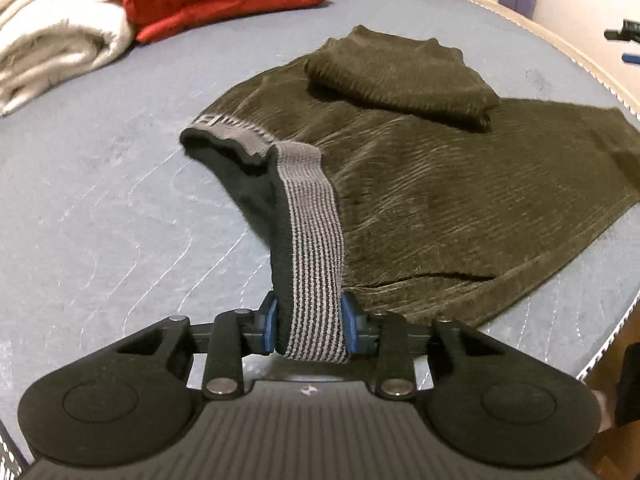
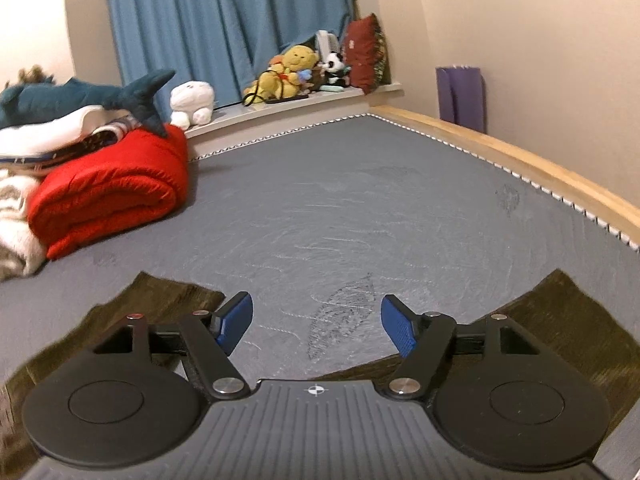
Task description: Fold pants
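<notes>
olive ribbed pants (image 1: 440,184) lie on the grey mattress (image 1: 100,220) ahead of the left gripper (image 1: 308,326), clamped on the striped waistband (image 1: 312,240), mid-fold; right gripper (image 2: 316,324) gapes empty, probably over the hem, which it should pinch next.

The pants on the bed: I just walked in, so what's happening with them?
A person with a gripper in each hand is folding dark pants on the grey mattress. The left gripper is clamped on the striped waistband, lifting it. The right gripper is open and empty. One leg end is already folded over.
</notes>
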Tool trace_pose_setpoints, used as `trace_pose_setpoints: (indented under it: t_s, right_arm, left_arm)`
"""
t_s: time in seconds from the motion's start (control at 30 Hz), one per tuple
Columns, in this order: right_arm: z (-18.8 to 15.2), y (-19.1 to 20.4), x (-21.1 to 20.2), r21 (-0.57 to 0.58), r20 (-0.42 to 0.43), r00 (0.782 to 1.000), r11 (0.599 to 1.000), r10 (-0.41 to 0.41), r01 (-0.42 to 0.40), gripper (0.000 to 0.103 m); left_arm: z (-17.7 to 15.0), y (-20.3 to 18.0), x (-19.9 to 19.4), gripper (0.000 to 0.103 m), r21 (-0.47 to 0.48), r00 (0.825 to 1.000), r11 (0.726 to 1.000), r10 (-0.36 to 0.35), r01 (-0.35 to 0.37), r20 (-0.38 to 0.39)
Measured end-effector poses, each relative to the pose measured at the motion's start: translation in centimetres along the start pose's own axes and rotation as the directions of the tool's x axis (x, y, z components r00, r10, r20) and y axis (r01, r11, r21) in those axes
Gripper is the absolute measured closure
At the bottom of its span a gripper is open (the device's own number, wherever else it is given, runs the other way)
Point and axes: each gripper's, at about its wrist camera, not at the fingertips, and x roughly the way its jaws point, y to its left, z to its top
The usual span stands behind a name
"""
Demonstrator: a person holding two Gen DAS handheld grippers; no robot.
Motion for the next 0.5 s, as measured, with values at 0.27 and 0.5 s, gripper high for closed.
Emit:
trace_pose_setpoints:
  t_s: [0.27,0.5]
  right_arm:
    - [-1.0,1.5,1.5,-0.025,-0.034,0.999,1.0,0.0,0.0,0.03]
    - [-2.0,1.6,2.4,-0.107,-0.061,0.998,0.994,-0.014,0.007,0.03]
  left_arm:
    - [1.2,-0.6,0.4,0.053,-0.036,0.997,0.998,0.054,-0.056,-0.059]
    - [3.8,-3.4,-0.2,0.047,0.042,0.997,0.998,0.043,-0.045,0.06]
